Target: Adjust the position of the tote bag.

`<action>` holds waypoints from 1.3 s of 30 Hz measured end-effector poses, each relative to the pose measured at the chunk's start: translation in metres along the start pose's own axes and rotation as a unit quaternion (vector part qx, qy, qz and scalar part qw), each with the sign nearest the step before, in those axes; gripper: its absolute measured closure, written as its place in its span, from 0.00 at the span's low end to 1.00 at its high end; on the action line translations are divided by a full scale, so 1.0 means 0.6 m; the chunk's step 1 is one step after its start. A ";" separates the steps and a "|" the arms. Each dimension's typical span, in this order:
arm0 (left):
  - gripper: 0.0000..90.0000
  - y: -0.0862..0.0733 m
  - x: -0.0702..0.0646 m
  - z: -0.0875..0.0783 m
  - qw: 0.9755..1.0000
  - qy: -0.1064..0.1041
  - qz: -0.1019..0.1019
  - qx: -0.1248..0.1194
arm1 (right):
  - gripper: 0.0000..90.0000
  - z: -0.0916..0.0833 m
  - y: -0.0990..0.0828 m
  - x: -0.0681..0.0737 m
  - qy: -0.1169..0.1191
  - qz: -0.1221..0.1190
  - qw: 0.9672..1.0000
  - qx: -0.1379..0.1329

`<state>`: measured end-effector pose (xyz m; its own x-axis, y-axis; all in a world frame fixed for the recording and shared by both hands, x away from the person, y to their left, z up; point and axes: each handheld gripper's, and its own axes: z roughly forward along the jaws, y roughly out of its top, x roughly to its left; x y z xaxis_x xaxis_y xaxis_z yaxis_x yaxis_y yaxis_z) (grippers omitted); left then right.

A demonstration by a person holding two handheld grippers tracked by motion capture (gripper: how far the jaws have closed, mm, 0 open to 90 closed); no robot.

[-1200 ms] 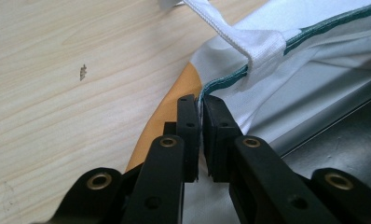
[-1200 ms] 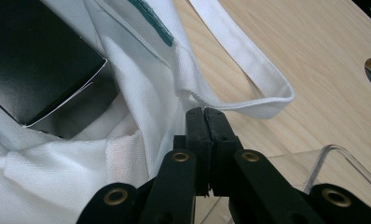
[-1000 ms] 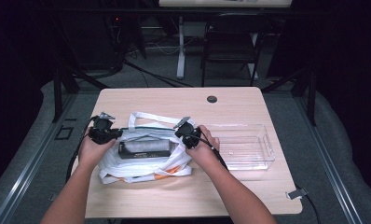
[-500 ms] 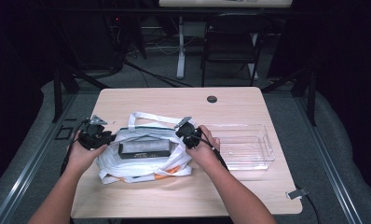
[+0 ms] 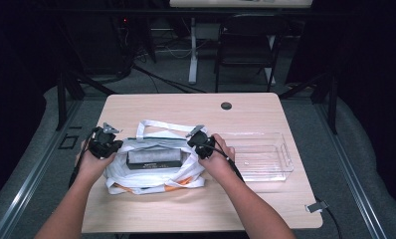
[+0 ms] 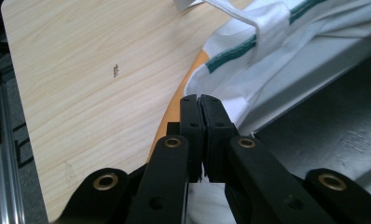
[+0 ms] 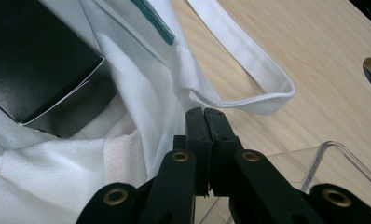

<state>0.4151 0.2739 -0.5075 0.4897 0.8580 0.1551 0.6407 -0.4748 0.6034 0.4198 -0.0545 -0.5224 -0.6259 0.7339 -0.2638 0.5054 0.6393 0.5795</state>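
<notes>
A pale wooden bench (image 5: 151, 107) is seen in a dark room, with a chair (image 5: 246, 47) and cables on the floor behind it. The left hand-held gripper (image 5: 108, 145) is held at the left rim of a white bag (image 5: 151, 174); its jaws have just been closing and are pressed together, and from the left gripper view (image 6: 201, 105) it cannot be told whether cloth is caught between them. The right hand-held gripper (image 5: 201, 144) is held at the bag's right rim, its jaws likewise pressed together (image 7: 204, 116) right against the white cloth (image 7: 141, 107); whether any is pinched cannot be told. A dark box (image 5: 153, 158) lies inside the open bag, between the two grippers. Green trim (image 6: 232, 53) and an orange edge (image 5: 178, 181) are seen on the bag, and a white strap (image 5: 158, 124) lies looped behind it. A clear tray (image 5: 265, 159) stands just right of the bag. A round hole (image 5: 226, 105) is set in the bench further back
</notes>
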 end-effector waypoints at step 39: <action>0.94 -0.002 0.017 0.017 0.998 -0.024 -0.058 0.001 | 0.73 -0.129 -0.023 -0.002 0.043 0.029 0.992 -0.117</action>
<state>0.4253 0.2810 -0.5149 0.4411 0.8962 0.0465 0.6958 -0.3742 0.6131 0.3678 -0.0822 -0.4706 -0.6528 0.7396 -0.1634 0.3971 0.5179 0.7577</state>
